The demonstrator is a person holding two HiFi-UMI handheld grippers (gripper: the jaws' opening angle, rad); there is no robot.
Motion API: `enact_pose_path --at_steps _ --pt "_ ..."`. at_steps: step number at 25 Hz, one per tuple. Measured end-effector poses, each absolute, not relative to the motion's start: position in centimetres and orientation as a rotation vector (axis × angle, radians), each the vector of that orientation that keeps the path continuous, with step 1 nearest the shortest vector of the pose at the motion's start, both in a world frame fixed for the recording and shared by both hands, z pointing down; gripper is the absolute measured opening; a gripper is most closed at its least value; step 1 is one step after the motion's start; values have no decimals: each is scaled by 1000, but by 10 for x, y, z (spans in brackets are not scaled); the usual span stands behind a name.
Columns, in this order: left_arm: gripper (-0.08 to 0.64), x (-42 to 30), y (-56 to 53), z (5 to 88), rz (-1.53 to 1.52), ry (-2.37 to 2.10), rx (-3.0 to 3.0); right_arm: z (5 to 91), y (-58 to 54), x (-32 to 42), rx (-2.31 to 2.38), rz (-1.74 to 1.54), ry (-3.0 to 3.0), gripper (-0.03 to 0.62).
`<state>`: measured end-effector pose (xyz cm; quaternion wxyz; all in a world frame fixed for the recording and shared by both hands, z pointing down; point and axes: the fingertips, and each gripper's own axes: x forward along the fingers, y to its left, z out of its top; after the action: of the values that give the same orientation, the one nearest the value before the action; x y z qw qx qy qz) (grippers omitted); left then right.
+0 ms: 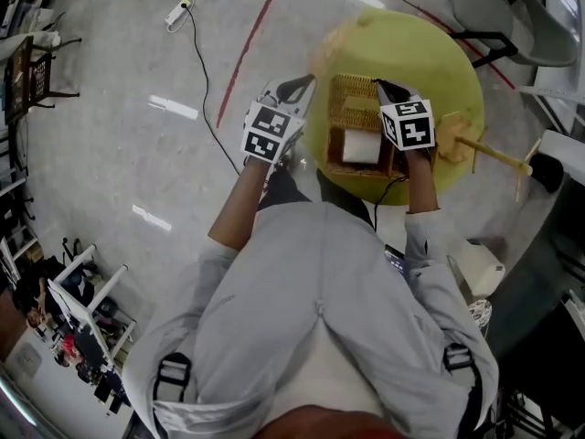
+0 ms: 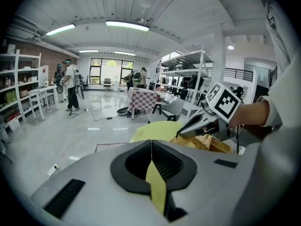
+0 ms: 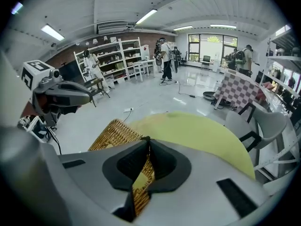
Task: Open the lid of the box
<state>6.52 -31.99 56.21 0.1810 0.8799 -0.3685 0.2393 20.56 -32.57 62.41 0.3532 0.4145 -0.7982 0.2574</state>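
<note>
A wicker box [image 1: 369, 165] stands on the round yellow-green table [image 1: 439, 71], with something white [image 1: 361, 146] inside it. Its wicker lid [image 1: 352, 99] is lifted and tilts up at the far side. My right gripper [image 1: 379, 86] is shut on the lid's edge; in the right gripper view the weave [image 3: 113, 135] runs between the closed jaws of the right gripper [image 3: 146, 140]. My left gripper [image 1: 298, 87] hovers off the table's left rim, apart from the box. In its own view the left gripper [image 2: 151, 142] is shut with nothing held, and the box [image 2: 209, 145] lies ahead to the right.
A wooden stick-like piece [image 1: 494, 154] lies at the table's right edge. A grey chair [image 1: 512, 16] stands beyond the table. A power strip with its cable [image 1: 178, 12] lies on the floor at far left. A white box [image 1: 480, 268] sits on the floor at right.
</note>
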Motion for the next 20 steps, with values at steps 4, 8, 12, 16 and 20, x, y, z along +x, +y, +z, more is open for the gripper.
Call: enact_pose_path --at_steps 4,8,12,16,20 --pt "29 64 -321 573 697 -1040 2448 638 -332 200 1020 681 -2066 38" --pt "29 62 -321 578 702 -1042 2433 654 -332 195 981 719 -2040 40" --pt "29 60 -319 581 705 -1040 2433 662 -330 196 984 733 -2022 55" --pt "29 55 -315 573 692 -1034 2451 653 -329 200 1034 731 -2010 87" --pt "29 51 -306 564 681 -1015 2482 636 -323 206 1111 716 -2003 97"
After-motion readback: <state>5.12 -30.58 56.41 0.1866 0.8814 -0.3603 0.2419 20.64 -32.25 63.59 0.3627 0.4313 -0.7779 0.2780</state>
